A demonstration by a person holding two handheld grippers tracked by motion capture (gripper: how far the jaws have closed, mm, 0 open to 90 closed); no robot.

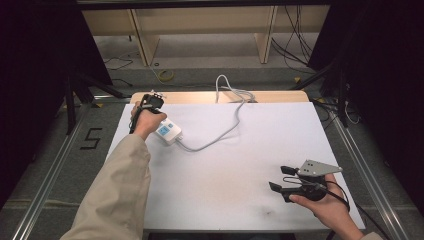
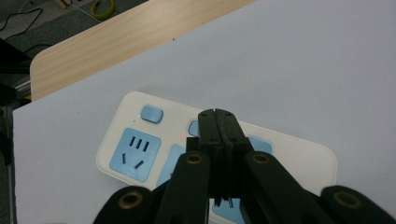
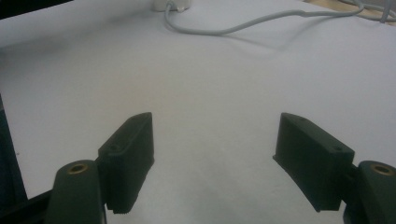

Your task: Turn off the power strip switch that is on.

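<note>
A: Logging status: we have the left hand-held gripper (image 2: 218, 122) closed, jaws pressed tip to tip with nothing between them, poised over the power strip (image 1: 168, 131) at the far left of the desk (image 1: 235, 165). In the left gripper view the closed tips sit above the row of blue switch buttons (image 2: 152, 113), so we judge the step in hand is pressing a switch with the tips

B: Agreed. We note the right hand-held gripper (image 1: 280, 178) wide open and empty, resting near the front right of the desk, well apart from the strip. Is anything finished?

A: We cannot say. No plug is in the one blue socket (image 2: 134, 154) we can see fully, and no indicator light is legible. Whether the tips touch a button or hover just above, we cannot tell

B: Hidden items: the linkage covers the middle of the strip in the left gripper view, and the bottom edge cuts off its near part. In the high view the left hand (image 1: 145, 122) covers one end of the strip

A: Also, the white cord (image 1: 227, 127) runs off the far edge of the desk; its plug end is out of sight
</note>
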